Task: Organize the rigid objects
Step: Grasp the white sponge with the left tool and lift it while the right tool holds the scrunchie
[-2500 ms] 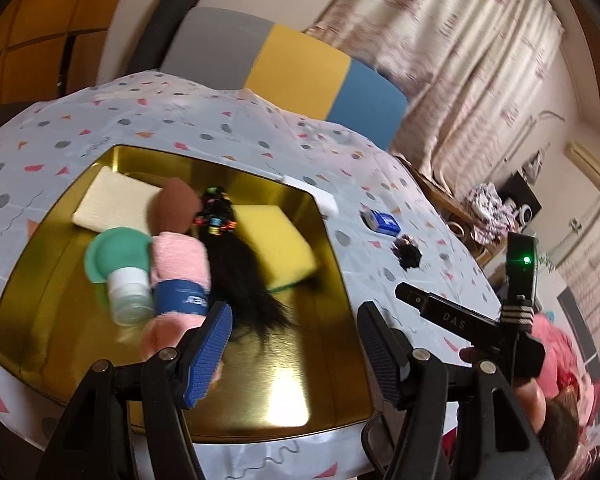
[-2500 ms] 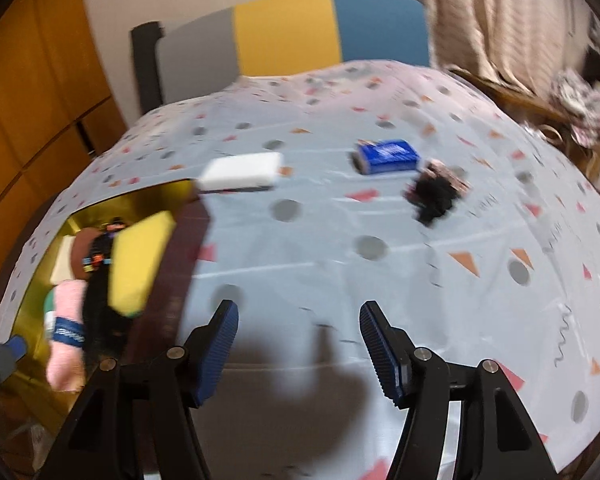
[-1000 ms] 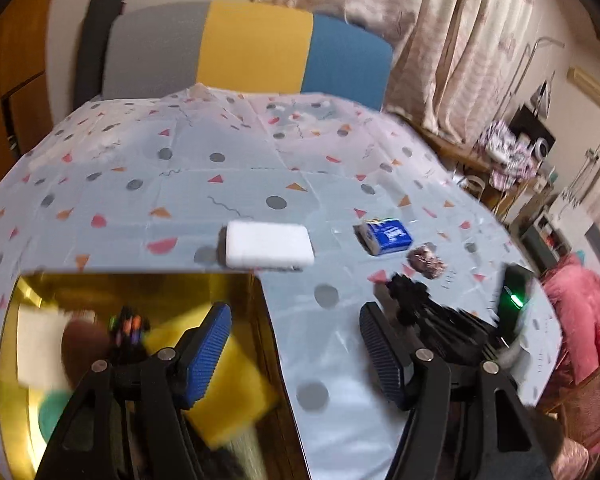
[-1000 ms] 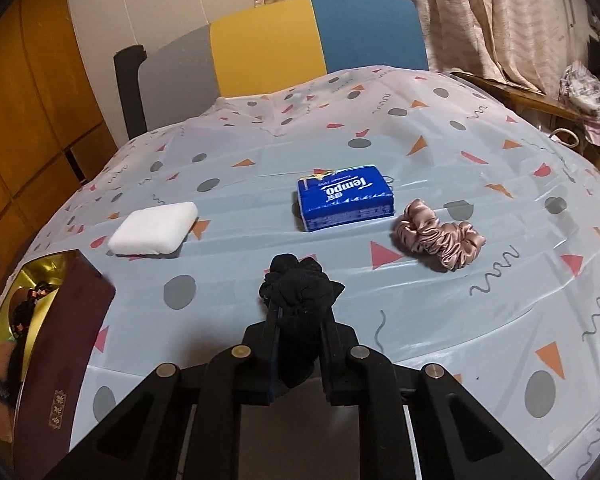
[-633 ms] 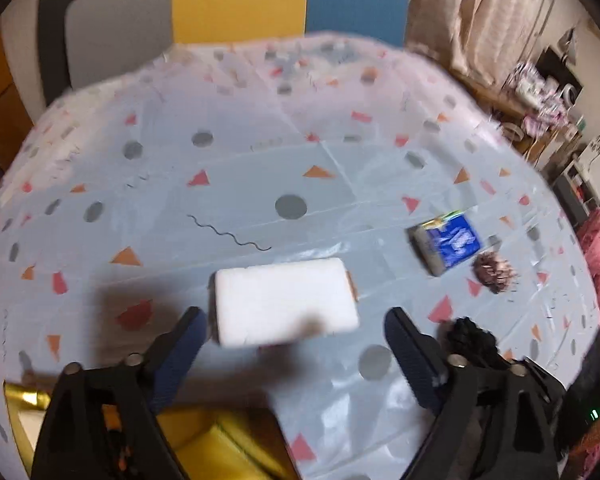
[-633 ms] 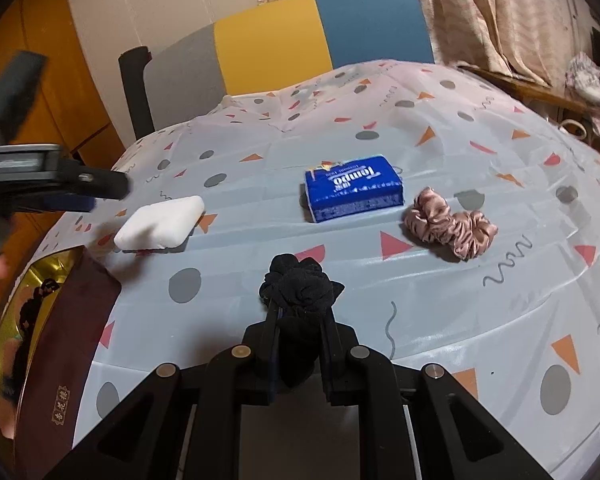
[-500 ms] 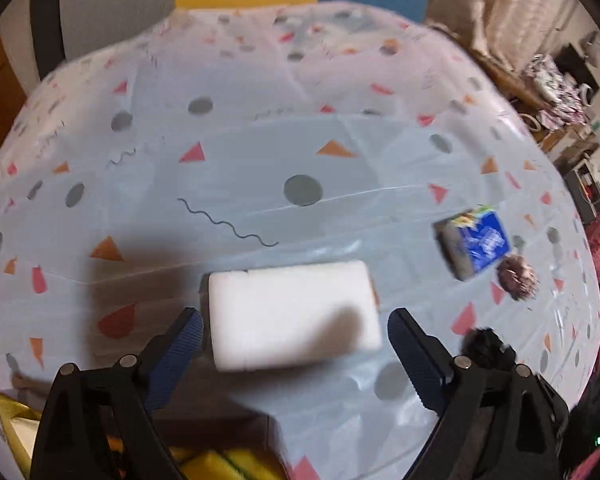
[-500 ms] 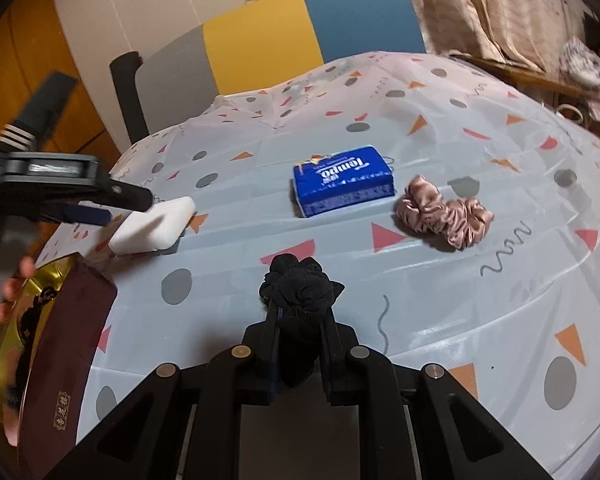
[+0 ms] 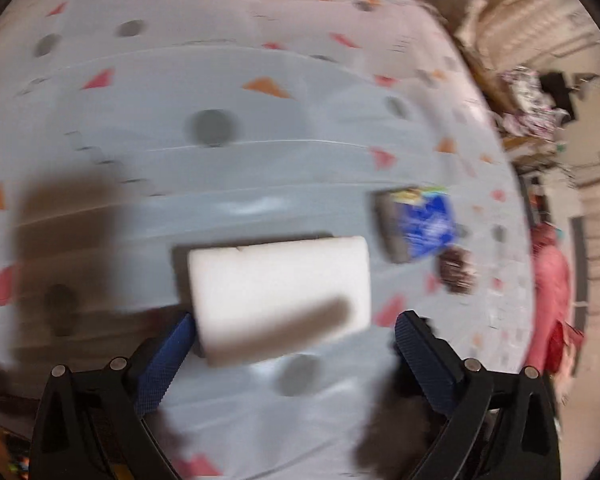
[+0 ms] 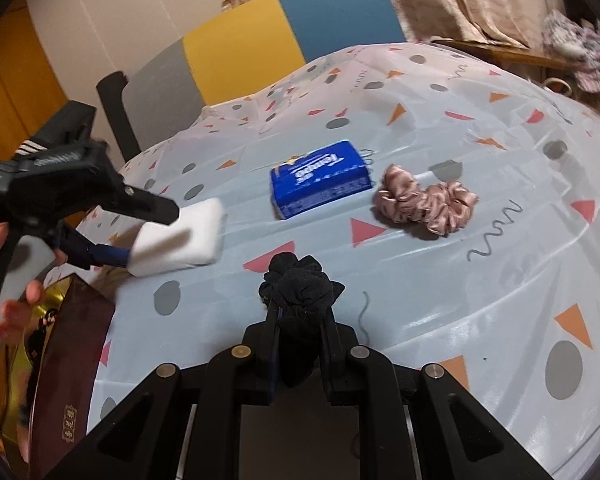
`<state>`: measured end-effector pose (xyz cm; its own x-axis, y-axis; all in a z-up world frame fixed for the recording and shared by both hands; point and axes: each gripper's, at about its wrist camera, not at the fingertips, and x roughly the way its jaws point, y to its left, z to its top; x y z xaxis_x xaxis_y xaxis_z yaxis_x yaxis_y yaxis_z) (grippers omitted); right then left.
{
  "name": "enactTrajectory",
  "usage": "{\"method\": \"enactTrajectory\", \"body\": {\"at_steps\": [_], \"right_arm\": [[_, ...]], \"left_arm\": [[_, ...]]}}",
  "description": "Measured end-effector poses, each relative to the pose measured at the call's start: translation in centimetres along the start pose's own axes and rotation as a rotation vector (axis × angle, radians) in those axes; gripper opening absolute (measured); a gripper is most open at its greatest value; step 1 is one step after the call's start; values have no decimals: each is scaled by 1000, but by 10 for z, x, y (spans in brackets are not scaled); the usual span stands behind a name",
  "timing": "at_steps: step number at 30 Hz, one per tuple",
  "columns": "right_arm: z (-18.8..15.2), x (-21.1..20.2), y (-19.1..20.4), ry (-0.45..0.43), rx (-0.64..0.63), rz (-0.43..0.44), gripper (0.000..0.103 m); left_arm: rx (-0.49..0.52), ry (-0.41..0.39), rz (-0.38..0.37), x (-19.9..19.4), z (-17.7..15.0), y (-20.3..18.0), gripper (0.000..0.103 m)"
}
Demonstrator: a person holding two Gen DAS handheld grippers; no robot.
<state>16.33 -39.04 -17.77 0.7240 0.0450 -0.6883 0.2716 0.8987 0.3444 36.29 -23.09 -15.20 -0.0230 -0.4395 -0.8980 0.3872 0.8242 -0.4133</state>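
Observation:
A white rectangular block (image 9: 280, 280) lies on the patterned tablecloth. My left gripper (image 9: 294, 326) points down at it, and its jaws are opening. The block sits between the blue fingers: the left one is at its corner, the right one stands apart. The right wrist view shows the same block (image 10: 180, 240) with the left gripper (image 10: 150, 234) straddling its near end, held by a hand. My right gripper (image 10: 300, 320) is shut on a black scrunchie (image 10: 300, 284), just above the cloth.
A blue tissue pack (image 10: 320, 178) and a pink scrunchie (image 10: 424, 202) lie beyond the right gripper. A dark red box (image 10: 72, 360) with a gold inside stands at the left table edge. A grey, yellow and blue chair (image 10: 260, 40) is behind the table.
My left gripper swung from the gold box to over the white block, came down on it and spread its jaws wider. The right gripper stayed put with the black scrunchie.

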Motion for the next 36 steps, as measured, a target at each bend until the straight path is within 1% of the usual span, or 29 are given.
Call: {"method": "enactTrajectory", "body": {"at_steps": [1, 3, 4, 5, 7, 8, 10, 12, 13, 15, 16, 18, 20, 21, 23, 26, 27, 28, 29, 30, 34, 36], "right_arm": [[0, -1, -2, -2, 9, 2, 16], [0, -1, -4, -6, 22, 4, 16], [0, -1, -4, -6, 24, 4, 16], [0, -1, -3, -6, 24, 4, 16], [-1, -1, -3, -5, 23, 4, 16], [-1, -1, -3, -4, 23, 5, 16], [-1, -1, -4, -3, 26, 7, 16], [0, 0, -5, -3, 29, 11, 16], [0, 0, -5, -3, 31, 12, 16], [0, 0, -6, -2, 32, 12, 16], [0, 0, -6, -3, 32, 12, 16], [-1, 0, -6, -2, 34, 14, 16], [-1, 0, -6, -2, 38, 17, 16], [-1, 0, -6, -2, 39, 18, 16], [-2, 0, -6, -2, 41, 19, 16], [-2, -1, -6, -3, 44, 20, 16], [-2, -1, -6, -3, 44, 20, 16], [-2, -1, -6, -3, 43, 18, 16], [-2, -1, -6, -3, 42, 17, 16], [-2, -1, -5, -3, 41, 15, 16], [-2, 0, -5, -3, 40, 10, 16], [-2, 0, -4, -3, 36, 6, 16]], "left_arm": [[22, -17, 0, -3, 0, -6, 102], [105, -56, 69, -10, 2, -18, 102], [155, -69, 123, -12, 2, -25, 102], [230, -88, 210, -14, 3, -33, 102], [348, -120, 320, -17, 3, -47, 102], [423, -131, 355, -16, 2, -55, 102], [517, -115, 342, -12, 3, -63, 102], [602, -73, 334, 0, 4, -70, 102], [644, -39, 343, 9, 4, -73, 102], [699, 4, 374, 22, 8, -76, 102], [729, 43, 379, 31, 8, -75, 102], [769, 88, 397, 46, 3, -76, 102], [811, 119, 438, 55, -2, -74, 102], [825, 121, 455, 59, -4, -73, 102], [807, 94, 431, 54, -3, -72, 102], [756, 91, 402, 52, -1, -68, 92], [730, 94, 391, 52, 0, -67, 88], [704, 94, 377, 53, 2, -67, 81], [681, 81, 367, 52, 2, -67, 76], [667, 64, 373, 49, 2, -67, 69], [606, 53, 369, 44, -4, -66, 69], [614, 41, 385, 42, -13, -67, 69]]}}
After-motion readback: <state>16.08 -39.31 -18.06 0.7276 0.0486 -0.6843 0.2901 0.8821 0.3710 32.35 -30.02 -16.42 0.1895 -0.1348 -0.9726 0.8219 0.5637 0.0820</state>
